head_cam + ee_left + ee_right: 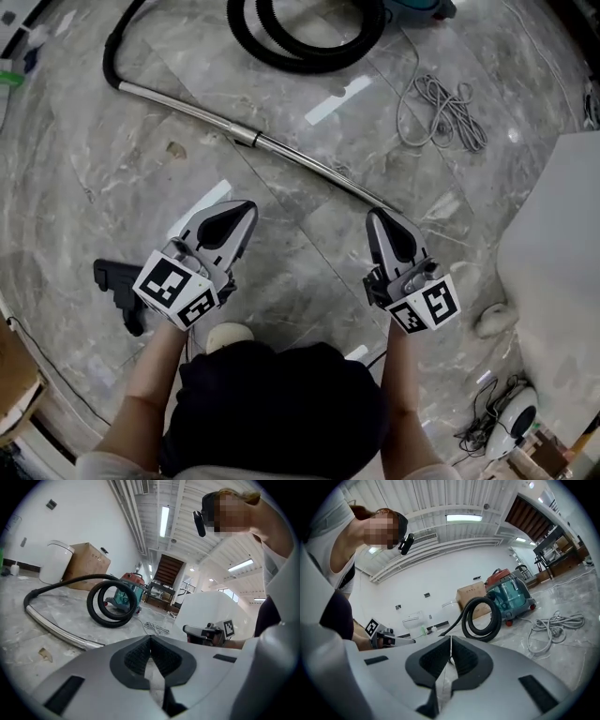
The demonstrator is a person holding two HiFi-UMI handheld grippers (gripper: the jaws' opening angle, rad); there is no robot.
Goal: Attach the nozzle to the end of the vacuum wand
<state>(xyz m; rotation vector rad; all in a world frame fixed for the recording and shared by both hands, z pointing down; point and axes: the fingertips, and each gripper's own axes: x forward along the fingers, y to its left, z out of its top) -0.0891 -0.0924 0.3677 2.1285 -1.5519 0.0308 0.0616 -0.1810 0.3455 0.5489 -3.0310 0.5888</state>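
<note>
Left gripper and right gripper, jaws pressed together, empty; black plastic floor nozzle lies beside the left, slanting chrome metal wand ends near the right.

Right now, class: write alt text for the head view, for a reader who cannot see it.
From above, a person holds the left gripper and right gripper, both shut and empty, over a marble floor. The vacuum wand lies diagonally beyond them; the black nozzle lies unattached beside the left gripper.
</note>
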